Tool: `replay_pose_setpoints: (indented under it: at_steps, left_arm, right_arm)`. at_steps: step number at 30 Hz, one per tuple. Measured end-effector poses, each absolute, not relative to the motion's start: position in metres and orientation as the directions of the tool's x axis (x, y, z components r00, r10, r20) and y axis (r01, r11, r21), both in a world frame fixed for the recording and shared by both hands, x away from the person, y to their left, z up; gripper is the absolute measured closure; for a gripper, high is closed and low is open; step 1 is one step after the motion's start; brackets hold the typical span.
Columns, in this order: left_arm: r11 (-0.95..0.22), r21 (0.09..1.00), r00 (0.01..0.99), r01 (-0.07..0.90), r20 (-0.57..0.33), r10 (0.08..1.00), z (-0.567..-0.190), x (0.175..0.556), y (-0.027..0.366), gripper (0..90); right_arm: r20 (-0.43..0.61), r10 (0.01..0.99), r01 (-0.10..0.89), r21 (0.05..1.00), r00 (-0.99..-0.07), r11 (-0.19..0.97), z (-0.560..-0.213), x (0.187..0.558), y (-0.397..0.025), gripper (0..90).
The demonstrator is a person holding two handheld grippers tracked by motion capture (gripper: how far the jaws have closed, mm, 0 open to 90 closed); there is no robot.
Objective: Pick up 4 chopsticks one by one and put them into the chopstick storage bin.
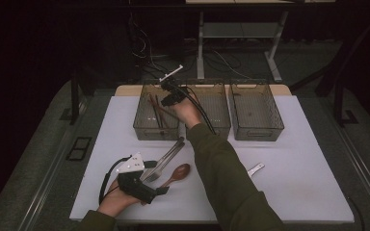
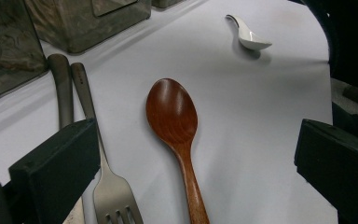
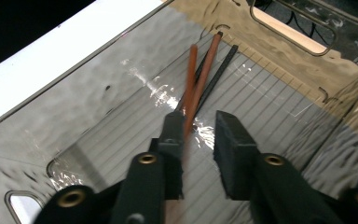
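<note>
Left gripper [image 2: 191,177] hovered with jaws wide apart, the wooden spoon [image 2: 175,126] lying lengthwise dead ahead between them, bowl farthest away, while the right gripper [image 3: 198,140], jaws parted, released chopsticks [image 3: 200,79] into the bin [image 1: 147,127].

No words, numbers, labels or signs to read anywhere. Nothing written on spoons, fork, boxes or table.
</note>
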State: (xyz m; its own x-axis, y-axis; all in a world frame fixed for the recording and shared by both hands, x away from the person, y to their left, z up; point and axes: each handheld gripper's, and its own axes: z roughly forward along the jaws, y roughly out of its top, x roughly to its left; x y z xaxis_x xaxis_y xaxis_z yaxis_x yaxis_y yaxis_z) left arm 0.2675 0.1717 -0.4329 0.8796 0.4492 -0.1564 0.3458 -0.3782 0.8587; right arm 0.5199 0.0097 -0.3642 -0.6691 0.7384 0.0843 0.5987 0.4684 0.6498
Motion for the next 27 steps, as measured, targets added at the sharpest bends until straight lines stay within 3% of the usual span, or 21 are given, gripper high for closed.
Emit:
replay_pose_setpoints:
  at_steps: [4, 10, 27]
  left_arm:
    - [-0.379, 0.858, 0.879, 0.346, -0.156, 0.450, -0.433, 0.268, 0.172, 0.0]
    - [-0.383, 0.857, 0.880, 0.344, -0.153, 0.449, -0.433, 0.268, 0.171, 0.0]
    - [-0.391, 0.853, 0.879, 0.347, -0.149, 0.453, -0.434, 0.268, 0.170, 0.0]
  right_arm:
    - [0.085, 0.733, 0.588, 0.662, -0.675, 0.465, -0.360, 0.518, 0.005, 58.4]
    - [0.100, 0.717, 0.570, 0.685, -0.690, 0.453, -0.355, 0.513, -0.004, 47.0]
    - [0.156, 0.627, 0.495, 0.766, -0.763, 0.411, -0.345, 0.481, -0.043, 35.2]
